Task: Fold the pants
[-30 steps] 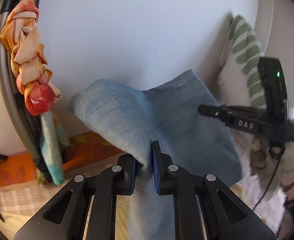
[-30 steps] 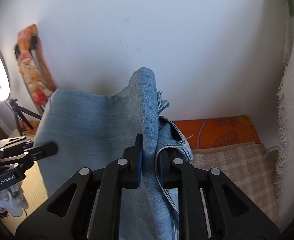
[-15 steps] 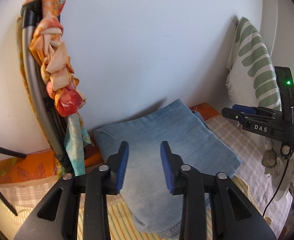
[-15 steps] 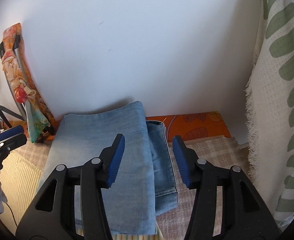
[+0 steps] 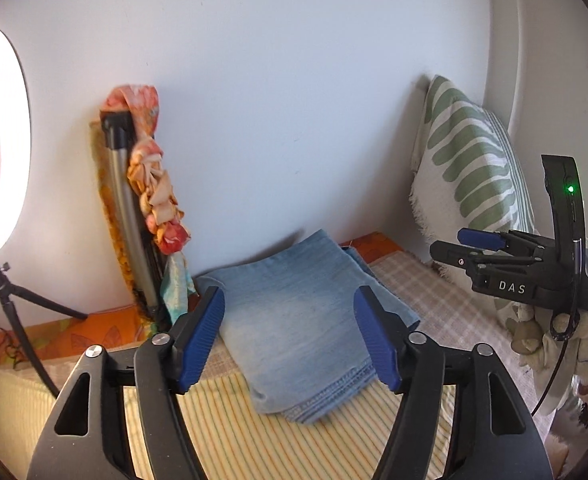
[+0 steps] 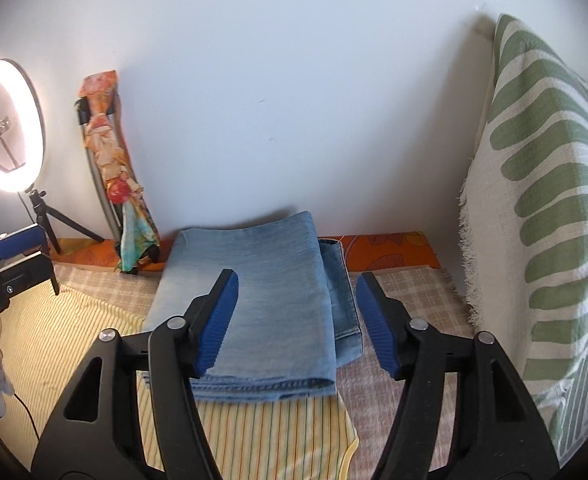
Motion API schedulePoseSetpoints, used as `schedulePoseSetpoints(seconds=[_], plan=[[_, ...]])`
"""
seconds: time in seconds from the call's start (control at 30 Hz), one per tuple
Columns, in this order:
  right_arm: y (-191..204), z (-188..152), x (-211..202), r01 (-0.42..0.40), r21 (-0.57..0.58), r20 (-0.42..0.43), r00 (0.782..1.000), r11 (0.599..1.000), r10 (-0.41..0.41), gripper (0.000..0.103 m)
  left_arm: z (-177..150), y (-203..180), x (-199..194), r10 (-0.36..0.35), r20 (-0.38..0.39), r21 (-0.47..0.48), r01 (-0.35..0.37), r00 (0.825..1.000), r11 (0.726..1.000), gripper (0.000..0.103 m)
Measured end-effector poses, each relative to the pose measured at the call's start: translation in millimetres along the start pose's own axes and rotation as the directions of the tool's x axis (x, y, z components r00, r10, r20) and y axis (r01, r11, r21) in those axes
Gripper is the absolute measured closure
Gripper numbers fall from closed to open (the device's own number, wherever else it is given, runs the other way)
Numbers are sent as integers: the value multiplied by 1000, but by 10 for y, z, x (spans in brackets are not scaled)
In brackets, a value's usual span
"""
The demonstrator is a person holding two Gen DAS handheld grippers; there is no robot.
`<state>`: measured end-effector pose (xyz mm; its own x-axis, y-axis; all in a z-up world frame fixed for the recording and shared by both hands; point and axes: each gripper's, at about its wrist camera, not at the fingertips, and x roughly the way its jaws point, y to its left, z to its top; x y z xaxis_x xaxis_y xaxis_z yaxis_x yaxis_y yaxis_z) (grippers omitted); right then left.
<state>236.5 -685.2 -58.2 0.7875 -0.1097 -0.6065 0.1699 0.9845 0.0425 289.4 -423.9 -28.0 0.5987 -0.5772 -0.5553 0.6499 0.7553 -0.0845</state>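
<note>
The folded jeans [image 6: 254,300] lie flat (hems toward the cameras); the left gripper [image 5: 290,344] and right gripper [image 6: 294,320] hang spread, holding nothing.

- Your folded pants [image 6: 254,300] lay on the striped cloth [image 6: 254,432], against the wall [image 6: 294,100].
- Left of them stood your wrapped pole [image 6: 110,184], then the ring light [image 6: 8,126].
- A pillow [image 6: 542,248] stood on their right.
- Your grippers [image 5: 290,340] [image 6: 294,320] hung apart before the pants.
</note>
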Motion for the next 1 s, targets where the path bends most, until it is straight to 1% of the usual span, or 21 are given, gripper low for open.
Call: schedulePoseSetpoints(seconds=[0.03, 0.17, 0.27, 0.37, 0.57, 0.6, 0.73, 0.8, 0.83, 0.93, 1.0], plan=[[30, -11, -73, 1, -2, 7, 1000, 1000, -1, 34, -6, -15, -79, 1, 6, 0, -1, 1000, 1000, 32], [149, -98, -395, -17, 1, 31, 999, 1000, 17, 34, -62, -64, -386, -11, 26, 2, 11, 1000, 1000, 31], [264, -181, -619, -3, -6, 40, 999, 1000, 3, 34, -150, -93, -621, -5, 48, 22, 4, 999, 1000, 27], [383, -277, -811, -12, -13, 46, 999, 1000, 12, 34, -250, -109, -824, -6, 52, 35, 4, 999, 999, 26], [611, -473, -1127, 2, -25, 63, 998, 1000, 0, 33, -415, -119, -1212, 3, 86, 46, -7, 996, 999, 25], [638, -496, -1159, 4, -7, 37, 999, 1000, -4, 33, -436, -124, -1261, 5, 93, 50, -10, 996, 999, 23], [751, -611, -1319, 5, 3, 56, 998, 1000, -5, 33, -545, -129, -1442, 16, 104, 53, -22, 994, 998, 20], [795, -669, -1395, 8, 6, 77, 997, 1000, -8, 21, -593, -142, -1490, 52, 100, 54, -57, 994, 997, 19], [812, -695, -1437, 5, 12, 91, 996, 1000, -6, 10, -612, -146, -1504, 60, 85, 58, -66, 995, 996, 19], [854, -741, -1520, -3, 18, 101, 995, 1000, 1, 9, -668, -187, -1555, 89, 81, 80, -95, 993, 992, 18], [873, -759, -1567, -8, 21, 99, 995, 1000, 6, 9, -696, -205, -1598, 99, 87, 86, -107, 991, 991, 14]])
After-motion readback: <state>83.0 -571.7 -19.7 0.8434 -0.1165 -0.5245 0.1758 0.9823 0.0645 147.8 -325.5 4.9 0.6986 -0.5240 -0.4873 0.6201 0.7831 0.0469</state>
